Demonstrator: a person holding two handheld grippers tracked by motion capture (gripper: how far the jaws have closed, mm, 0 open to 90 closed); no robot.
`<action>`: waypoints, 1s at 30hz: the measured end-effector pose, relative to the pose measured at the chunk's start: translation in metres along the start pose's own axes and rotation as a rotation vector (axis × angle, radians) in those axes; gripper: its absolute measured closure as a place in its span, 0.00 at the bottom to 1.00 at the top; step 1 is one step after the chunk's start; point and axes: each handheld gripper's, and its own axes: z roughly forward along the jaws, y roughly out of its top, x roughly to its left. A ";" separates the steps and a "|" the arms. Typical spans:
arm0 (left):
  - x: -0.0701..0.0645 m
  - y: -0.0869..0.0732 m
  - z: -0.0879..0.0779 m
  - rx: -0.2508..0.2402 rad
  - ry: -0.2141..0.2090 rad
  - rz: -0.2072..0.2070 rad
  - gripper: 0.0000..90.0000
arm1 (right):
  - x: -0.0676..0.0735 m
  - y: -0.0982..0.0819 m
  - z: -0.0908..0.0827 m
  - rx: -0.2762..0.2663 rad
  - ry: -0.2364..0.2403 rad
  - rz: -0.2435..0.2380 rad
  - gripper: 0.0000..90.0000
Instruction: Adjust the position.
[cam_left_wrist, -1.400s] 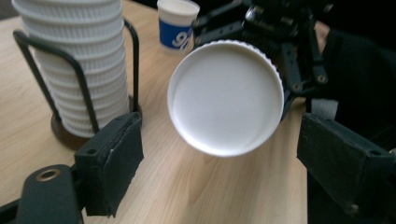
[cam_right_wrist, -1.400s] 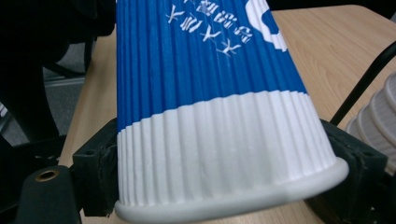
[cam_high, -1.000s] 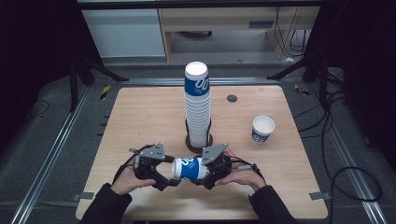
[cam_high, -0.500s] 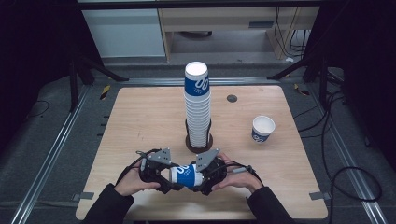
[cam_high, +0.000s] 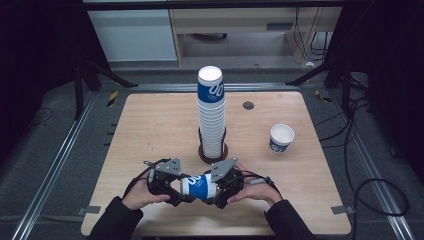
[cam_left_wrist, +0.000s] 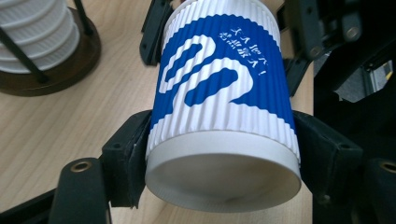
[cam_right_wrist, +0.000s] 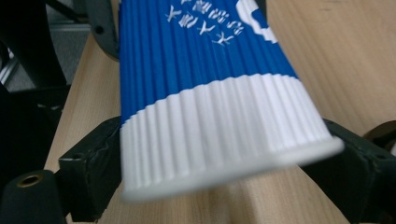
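A blue-and-white ribbed paper cup (cam_high: 199, 185) lay on its side in the air, just above the near edge of the wooden table (cam_high: 150, 135), held between two hand-held grippers. Its body was corrugated, with a blue band bearing white swirls and small white lettering, a white strip at each end and a smooth rolled rim.

The left gripper (cam_high: 172, 189) had just been closing, and its jaws now pressed on the base end of the cup, the closed bottom facing its camera. The right gripper (cam_high: 223, 190) had just been opening; its jaws flanked the rim end, though whether the pads touched the cup could not be told.

The likely risk was the handover. With one claw letting go, the cup would hang from a single grip at its base, and a thin paper wall could buckle under too hard a squeeze or slip and drop to the table under too light a one.

Farther back a tall stack of cups (cam_high: 211, 115) stood in a round holder (cam_high: 211, 154), and a single cup (cam_high: 281, 138) stood upright to the right.
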 end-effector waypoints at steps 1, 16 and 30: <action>0.001 -0.001 -0.002 -0.009 0.004 -0.005 0.29 | -0.001 0.000 -0.003 -0.014 -0.005 0.004 0.12; 0.021 -0.013 -0.025 -0.140 0.069 -0.083 0.29 | -0.018 0.000 -0.043 -0.200 -0.112 0.123 0.09; 0.015 -0.009 -0.027 -0.272 0.038 -0.072 0.29 | -0.020 -0.001 -0.047 -0.242 -0.088 0.165 0.08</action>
